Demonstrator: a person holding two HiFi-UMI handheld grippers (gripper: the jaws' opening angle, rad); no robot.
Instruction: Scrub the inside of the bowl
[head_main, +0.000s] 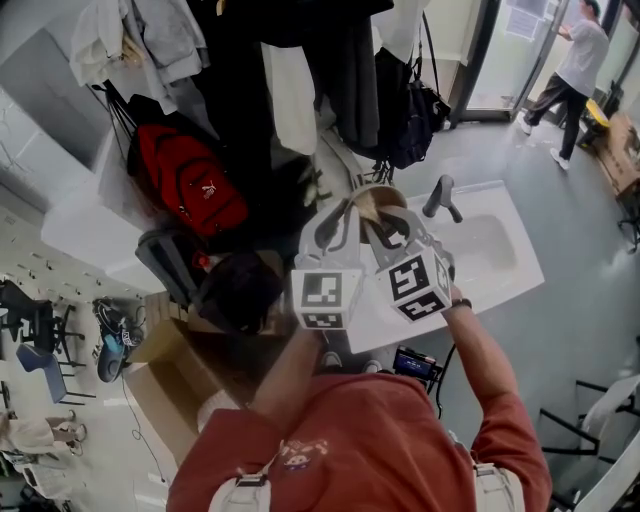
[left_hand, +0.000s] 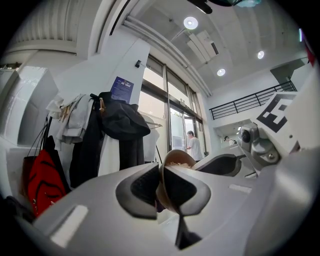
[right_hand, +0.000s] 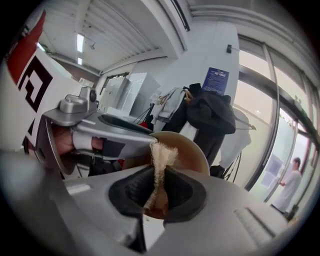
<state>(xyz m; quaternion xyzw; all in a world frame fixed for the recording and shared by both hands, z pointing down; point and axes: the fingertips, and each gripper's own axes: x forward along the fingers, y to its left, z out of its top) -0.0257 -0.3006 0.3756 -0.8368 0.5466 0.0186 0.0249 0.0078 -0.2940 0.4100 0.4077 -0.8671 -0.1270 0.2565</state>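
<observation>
1. Tan round bowl (left_hand: 176, 159) is held off the surface and tipped on its side, near the left end of the white sink (head_main: 505, 262) and just left of the grey faucet (head_main: 441, 198) in the head view.
2. Left gripper (left_hand: 161, 186) is clenched on the bowl's wall, one pad on each face.
3. Right gripper (right_hand: 159, 186) grasps a beige fibrous scrub pad (right_hand: 161, 156). The pad's frayed top stands before the bowl's inner face; contact cannot be confirmed.
</observation>
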